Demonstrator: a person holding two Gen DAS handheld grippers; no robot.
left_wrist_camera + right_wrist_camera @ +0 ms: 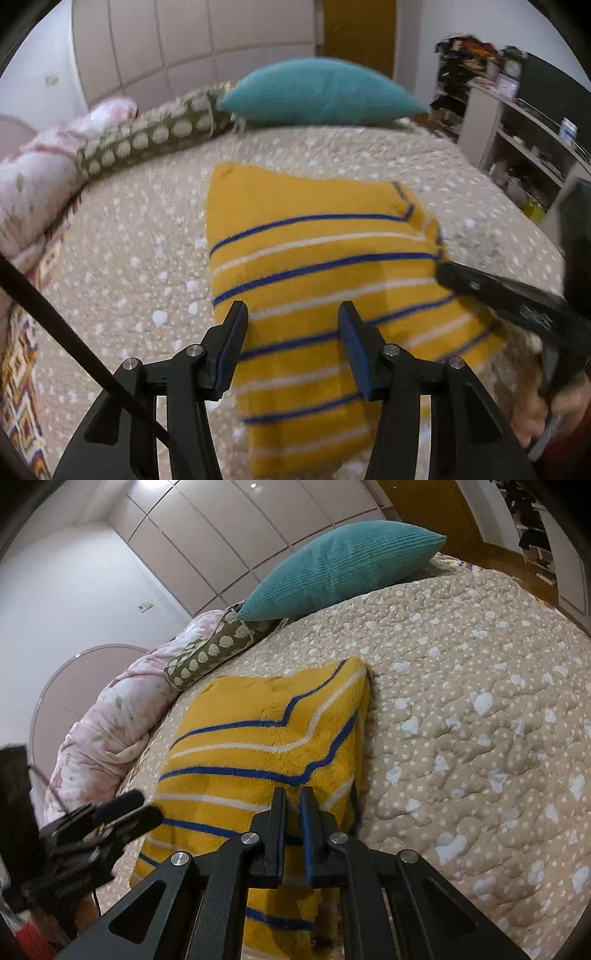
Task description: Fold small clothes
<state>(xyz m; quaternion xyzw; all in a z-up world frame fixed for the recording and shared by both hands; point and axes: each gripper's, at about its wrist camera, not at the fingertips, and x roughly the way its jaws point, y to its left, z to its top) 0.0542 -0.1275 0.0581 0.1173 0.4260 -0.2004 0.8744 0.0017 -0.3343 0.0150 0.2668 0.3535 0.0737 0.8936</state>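
Note:
A yellow fleece garment [314, 240] [258, 738] with blue and white stripes lies on the beige bedspread [129, 258]. In the left wrist view my left gripper [292, 308] hovers open over the garment's near left part, and its blue pads do not press the cloth. It shows at the lower left of the right wrist view as well [146, 806]. My right gripper [292, 792] is shut at the garment's right edge, with yellow cloth in the narrow gap. There the edge stands raised off the bed. Its tip [443, 271] meets that edge where the stripes bend.
A teal pillow [321, 92] and an olive spotted bolster [155, 133] lie at the far side of the bed. A pink floral quilt [37, 177] is bunched at the left. Cluttered shelves [517, 147] stand to the right. A person's hand [532, 413] holds the right gripper.

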